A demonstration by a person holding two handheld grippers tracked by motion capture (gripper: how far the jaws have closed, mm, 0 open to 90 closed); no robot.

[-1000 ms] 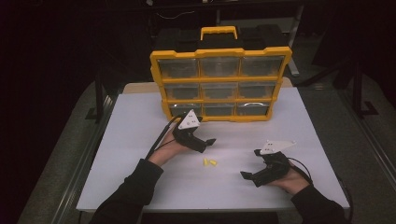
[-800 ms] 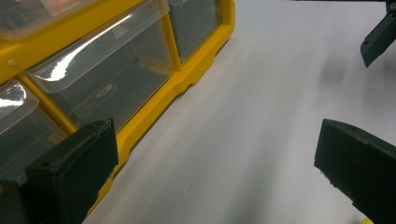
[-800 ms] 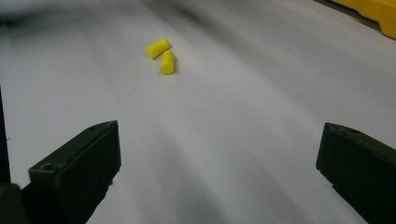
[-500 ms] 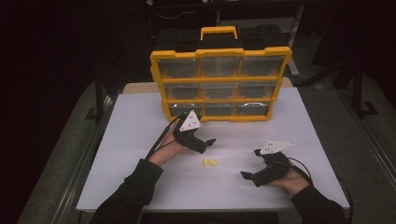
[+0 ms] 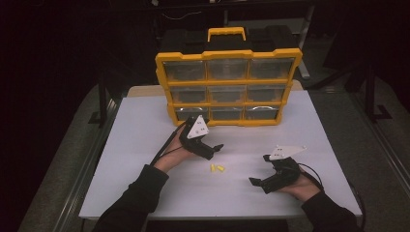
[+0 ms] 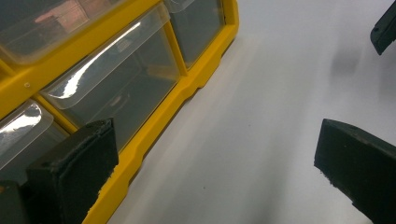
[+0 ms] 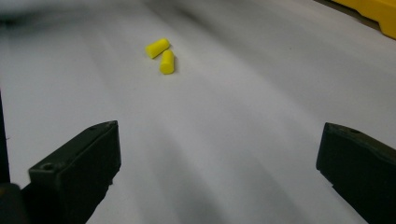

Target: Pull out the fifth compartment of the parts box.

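Table (image 5: 145,145): one white top; it bears everything else.
Organiser (image 5: 227,87): one yellow case with a carry handle on top, standing upright at the far side of the table; nine clear drawers in three rows of three. What lies inside them cannot be told.
Left gripper (image 5: 216,148): one, held just in front of the organiser's bottom row; its jaws stand wide apart with nothing between them. In the left gripper view the near jaw lies over the organiser's yellow base rim (image 6: 154,135).
Right gripper (image 5: 252,181): one, low near the front right of the table, jaws spread wide and empty, aimed toward the middle of the table.
Earplugs (image 5: 217,168): two small yellow foam plugs, lying on bare table between the two grippers, touching or nearly so at one end. In the right gripper view they sit ahead of the jaws (image 7: 161,54), well apart from them.
In the way: nothing lies between the right gripper and the earplugs.
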